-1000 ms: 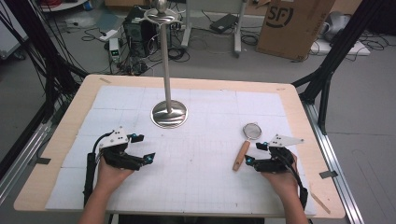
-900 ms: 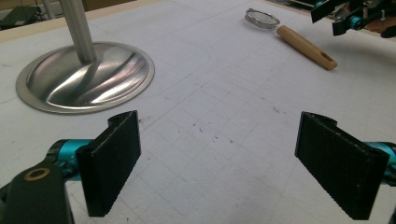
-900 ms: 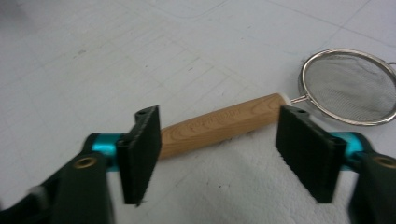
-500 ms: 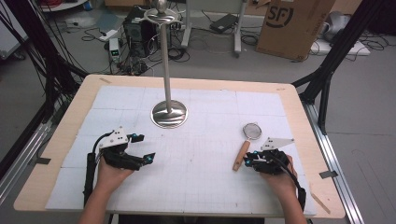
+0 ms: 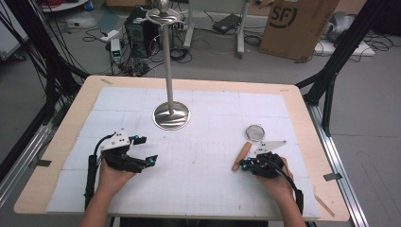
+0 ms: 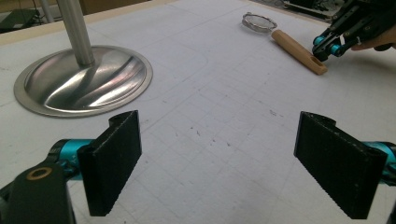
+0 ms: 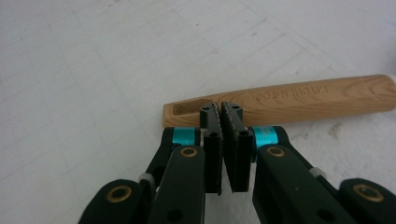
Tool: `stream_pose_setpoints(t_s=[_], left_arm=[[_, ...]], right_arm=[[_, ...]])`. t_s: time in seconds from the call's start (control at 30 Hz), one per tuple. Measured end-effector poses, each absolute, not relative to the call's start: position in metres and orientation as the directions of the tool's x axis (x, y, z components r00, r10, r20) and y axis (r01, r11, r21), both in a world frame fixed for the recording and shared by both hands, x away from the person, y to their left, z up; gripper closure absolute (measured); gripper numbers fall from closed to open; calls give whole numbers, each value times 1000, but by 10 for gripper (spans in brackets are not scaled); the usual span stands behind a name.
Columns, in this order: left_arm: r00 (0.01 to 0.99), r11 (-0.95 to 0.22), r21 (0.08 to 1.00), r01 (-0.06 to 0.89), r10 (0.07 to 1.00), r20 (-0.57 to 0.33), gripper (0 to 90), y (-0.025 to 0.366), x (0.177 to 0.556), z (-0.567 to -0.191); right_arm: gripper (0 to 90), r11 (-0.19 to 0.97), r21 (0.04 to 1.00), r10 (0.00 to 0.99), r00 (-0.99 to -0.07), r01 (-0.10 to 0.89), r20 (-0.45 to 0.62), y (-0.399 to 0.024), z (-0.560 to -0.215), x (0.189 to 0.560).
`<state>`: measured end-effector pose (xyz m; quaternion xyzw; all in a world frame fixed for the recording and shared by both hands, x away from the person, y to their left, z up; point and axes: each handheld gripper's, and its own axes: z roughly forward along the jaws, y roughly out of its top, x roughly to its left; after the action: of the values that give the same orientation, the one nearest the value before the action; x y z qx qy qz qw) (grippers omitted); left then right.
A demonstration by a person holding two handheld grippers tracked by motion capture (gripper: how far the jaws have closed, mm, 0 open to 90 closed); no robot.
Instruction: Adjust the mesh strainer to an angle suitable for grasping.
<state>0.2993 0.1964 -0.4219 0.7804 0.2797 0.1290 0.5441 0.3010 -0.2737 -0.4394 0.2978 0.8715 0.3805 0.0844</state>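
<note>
On the table (image 5: 293,101), from left: the left gripper (image 5: 142,150) rests wide open and empty; a metal stand (image 5: 171,115) is behind it; the strainer (image 5: 255,133) with wooden handle (image 5: 241,156) lies clear; the right gripper (image 5: 242,165), jaws just closed together on nothing, is just beside the handle end.

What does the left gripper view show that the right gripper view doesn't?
Left gripper view adds: the shiny steel stand's round base, the round wire-mesh strainer head, the left gripper with jaws wide open, and the right gripper from afar. Right gripper view adds: engraved lettering and an end slot on the light wooden strainer handle; the right gripper's jaws have just been closing and are shut on nothing. Shared: that handle and the white gridded mat.
</note>
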Motion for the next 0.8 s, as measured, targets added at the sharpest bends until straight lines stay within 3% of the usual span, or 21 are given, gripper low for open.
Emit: stream_pose_setpoints(t_s=[0.53, 0.8], left_arm=[[812, -245, 924, 294, 575, -106, 157, 198, 299, -421], [813, -252, 921, 297, 573, -105, 158, 197, 300, -422]], right_arm=[[894, 590, 688, 533, -844, 424, 63, -225, -440, 317], [894, 506, 745, 595, -801, 434, 63, -239, -427, 326]])
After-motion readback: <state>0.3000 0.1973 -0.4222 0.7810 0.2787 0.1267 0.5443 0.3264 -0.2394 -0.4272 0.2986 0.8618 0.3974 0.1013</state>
